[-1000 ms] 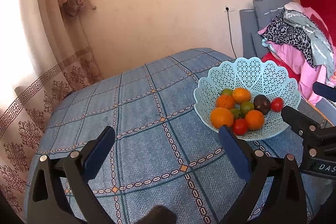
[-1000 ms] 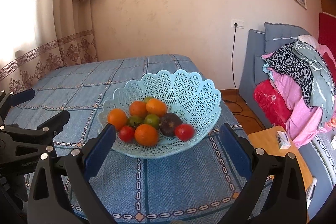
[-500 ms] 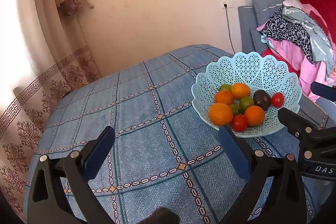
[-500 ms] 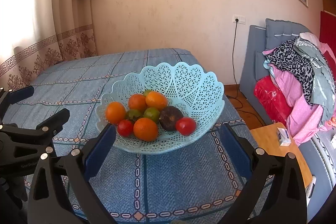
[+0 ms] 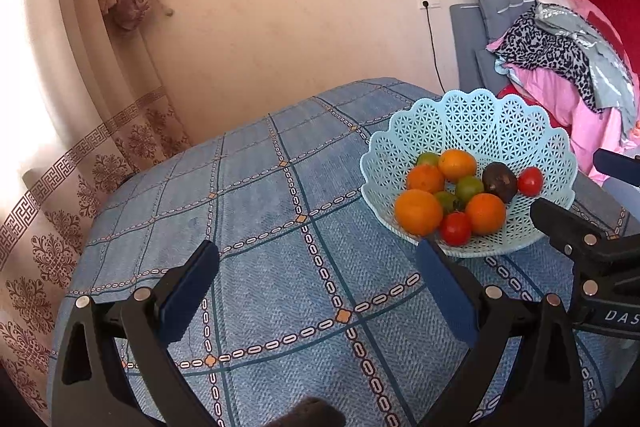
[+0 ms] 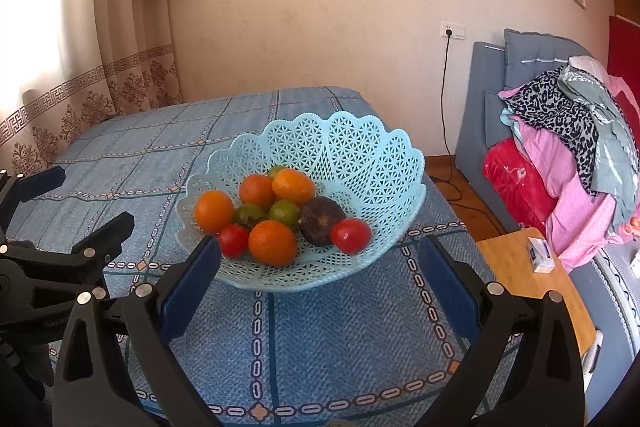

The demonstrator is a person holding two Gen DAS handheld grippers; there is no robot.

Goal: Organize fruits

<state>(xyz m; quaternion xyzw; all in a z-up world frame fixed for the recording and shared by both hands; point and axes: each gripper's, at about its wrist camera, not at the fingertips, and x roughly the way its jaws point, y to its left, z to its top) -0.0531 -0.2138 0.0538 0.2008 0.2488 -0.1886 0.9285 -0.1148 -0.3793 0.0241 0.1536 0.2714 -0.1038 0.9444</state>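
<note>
- Ahead of the right gripper (image 6: 318,277), just past its blue-padded fingers (image 6: 188,287), stands a pale turquoise plastic lattice basket with a scalloped rim (image 6: 372,151), resting on the counter's blue checked cloth (image 6: 320,339).
- Both fingers of this gripper are spread wide apart with nothing between them; the basket's near edge lies in line with the gap.
- Inside the basket lies a heap of fruit: four round oranges, one at the left (image 6: 213,211), one at the front (image 6: 273,242) and two at the back (image 6: 256,190) (image 6: 293,185).
- Two small red tomatoes sit near the front, one by the left fingertip (image 6: 233,240), the other toward the right (image 6: 351,235).
- A dark brown, rough-skinned fruit (image 6: 321,215) touches the right tomato; green round fruits (image 6: 284,213) are tucked in the middle, with another peeking out behind the oranges.
- From the left wrist view, the left gripper (image 5: 318,277) is also wide open and holds nothing, hovering over bare cloth; the basket sits beyond and to the right of its right finger (image 5: 446,291).
- Right of that finger, the other gripper's black frame shows beside the basket.
- Beyond the counter's right side, a grey-blue padded chair (image 6: 520,67) carries a pile of pink, red and leopard-print clothes (image 6: 568,147).
</note>
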